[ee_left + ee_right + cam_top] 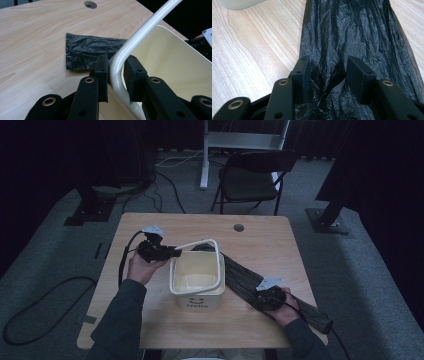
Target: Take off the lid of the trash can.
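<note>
A cream bucket (197, 292) with a face and "Hello" on its front stands mid-table. Its white handle (200, 243) is raised over the far rim. My left gripper (175, 252) comes in from the left and is shut on that handle (117, 67) at its bend, with the bucket's inner wall (172, 65) beyond. A long black bin bag (240, 272) lies flat and runs diagonally from behind the bucket to the near right edge. My right gripper (262, 295) rests tips-down on the bag (352, 30), jaws open, and the film puckers between them (328, 65).
The wooden table (150, 320) has a cable hole (238, 227) near its far edge. A folding chair (250, 175) and a white frame leg (204, 155) stand behind it. Cables trail across the grey floor to the left (45, 320). The bag's folded far end (82, 53) lies beside the handle.
</note>
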